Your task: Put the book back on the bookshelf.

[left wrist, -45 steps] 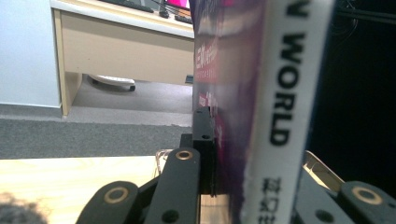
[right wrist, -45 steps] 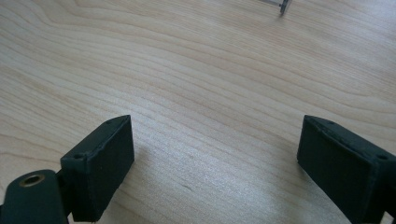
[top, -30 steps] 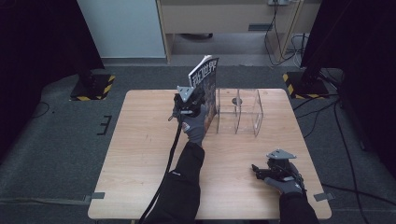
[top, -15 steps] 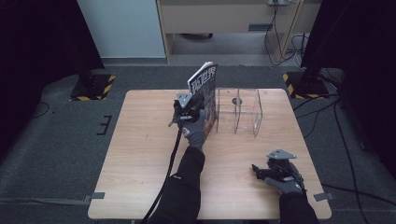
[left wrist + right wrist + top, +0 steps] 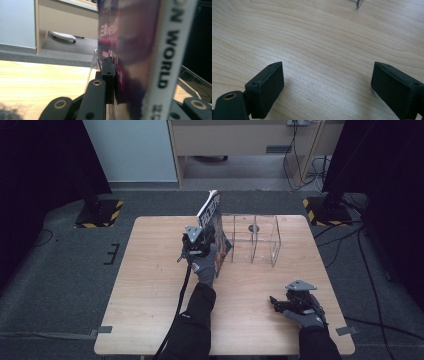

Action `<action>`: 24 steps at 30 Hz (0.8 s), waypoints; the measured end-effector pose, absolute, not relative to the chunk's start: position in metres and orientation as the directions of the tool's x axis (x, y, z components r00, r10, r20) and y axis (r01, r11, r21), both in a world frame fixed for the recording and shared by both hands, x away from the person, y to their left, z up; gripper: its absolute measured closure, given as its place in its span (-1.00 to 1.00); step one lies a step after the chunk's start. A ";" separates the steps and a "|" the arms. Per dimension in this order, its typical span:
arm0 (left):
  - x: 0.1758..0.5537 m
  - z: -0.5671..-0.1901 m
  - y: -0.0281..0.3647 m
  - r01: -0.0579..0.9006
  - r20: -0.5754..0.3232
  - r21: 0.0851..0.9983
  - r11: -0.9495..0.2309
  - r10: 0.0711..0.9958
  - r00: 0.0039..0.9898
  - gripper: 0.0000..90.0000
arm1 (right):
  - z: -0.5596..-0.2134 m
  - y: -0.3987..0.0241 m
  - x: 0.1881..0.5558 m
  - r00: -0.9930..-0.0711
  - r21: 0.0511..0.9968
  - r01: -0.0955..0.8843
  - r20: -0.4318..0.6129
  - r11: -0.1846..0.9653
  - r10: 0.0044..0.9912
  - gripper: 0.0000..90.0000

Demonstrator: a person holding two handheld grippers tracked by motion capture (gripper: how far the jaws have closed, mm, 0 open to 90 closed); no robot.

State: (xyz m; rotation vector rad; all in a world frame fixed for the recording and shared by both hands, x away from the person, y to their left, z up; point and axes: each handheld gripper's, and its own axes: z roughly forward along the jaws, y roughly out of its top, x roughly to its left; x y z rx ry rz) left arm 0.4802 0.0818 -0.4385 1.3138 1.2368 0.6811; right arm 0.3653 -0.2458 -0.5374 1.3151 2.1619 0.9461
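At the left end of the clear rack (image 5: pixel 252 239) the magazine (image 5: pixel 214 227) is held upright, pinched by the left gripper (image 5: pixel 200 240) (spine toward its camera), so it can be slid into a slot. The right gripper (image 5: pixel 295 302) is rested wide open, holding nothing, on the table (image 5: pixel 150 285).

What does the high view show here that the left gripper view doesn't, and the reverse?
High view alone: the right gripper resting near the table's near edge, and all compartments of the clear rack, with the magazine tilted at its left end. Left gripper view alone: the spine lettering "WORLD" on the magazine and one black finger pressed flat against its cover. Both: the left gripper shut on the magazine, the rack and the wooden tabletop.
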 end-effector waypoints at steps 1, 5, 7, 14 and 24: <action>0.479 -0.439 0.082 0.257 -0.271 0.945 0.201 0.921 0.279 0.77 | -0.537 -0.246 0.365 -0.453 0.741 0.593 -0.016 0.315 0.891 -0.75; 0.476 -0.441 0.083 0.254 -0.261 0.949 0.189 0.921 0.288 0.75 | -0.538 -0.246 0.365 -0.455 0.741 0.593 -0.015 0.316 0.890 -0.75; 0.474 -0.442 0.083 0.254 -0.255 0.950 0.182 0.922 0.292 0.72 | -0.537 -0.246 0.365 -0.456 0.741 0.593 -0.015 0.316 0.890 -0.75; 0.467 -0.440 0.081 0.254 -0.210 0.959 0.129 0.922 0.325 0.52 | -0.537 -0.246 0.366 -0.461 0.741 0.589 -0.020 0.323 0.887 -0.75; 0.450 -0.439 0.089 0.261 -0.191 0.961 0.093 0.906 0.377 -0.11 | -0.537 -0.246 0.366 -0.457 0.742 0.591 -0.017 0.318 0.889 -0.75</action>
